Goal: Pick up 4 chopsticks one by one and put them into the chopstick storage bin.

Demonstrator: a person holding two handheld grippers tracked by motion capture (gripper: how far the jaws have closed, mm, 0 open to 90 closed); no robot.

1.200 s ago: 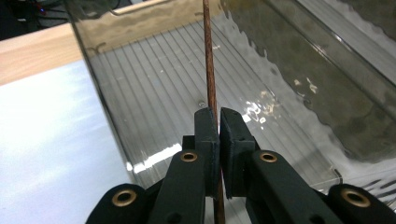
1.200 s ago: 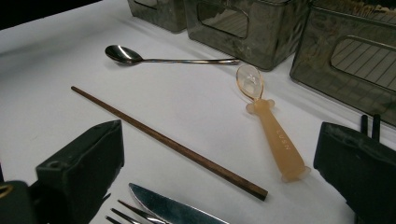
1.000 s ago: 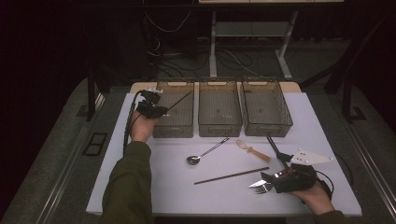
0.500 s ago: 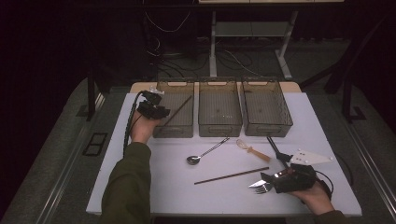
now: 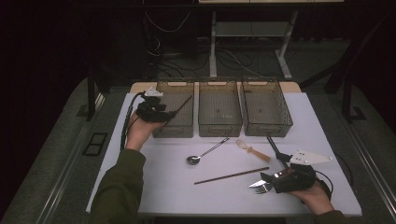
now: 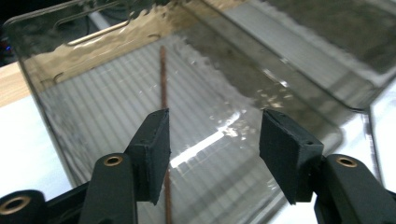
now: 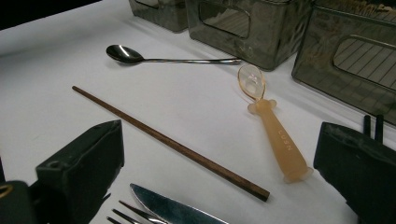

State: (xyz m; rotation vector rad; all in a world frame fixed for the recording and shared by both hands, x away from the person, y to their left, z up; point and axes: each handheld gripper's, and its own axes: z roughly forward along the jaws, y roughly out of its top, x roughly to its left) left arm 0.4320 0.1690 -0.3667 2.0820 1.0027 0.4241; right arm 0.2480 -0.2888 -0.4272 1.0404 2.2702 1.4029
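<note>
cutlery lies nearest the person: a knife point(image 7: 177, 207) and a fork point(image 5: 264, 187) just ahead of the right gripper point(image 5: 275, 179), whose jaws stand wide with nothing between them. just past them a brown chopstick point(image 5: 231, 175) lies on the white table point(image 5: 154, 186), its long axis running across the table; of the two hands the right is much the nearer to it. beyond it sit a translucent orange spoon point(image 7: 273, 126) and a steel spoon point(image 5: 205, 151).

farther off, at the table's left, the left gripper point(image 5: 164, 113) hangs over the near rim of the left basket point(image 5: 173, 128), first of three smoky clear baskets in a row. its jaws have just been opening and stand about half apart; a second chopstick point(image 6: 163, 84) lies between them, beside the left pad, and i judge it let go, though contact is hard to rule out. this stick is thin, dark reddish brown and straight, leaning in the left basket with its long axis pointing away from the jaws, its far end up toward the back wall. the middle basket point(image 5: 219, 128) and right basket point(image 5: 271, 128) look bare.
</note>
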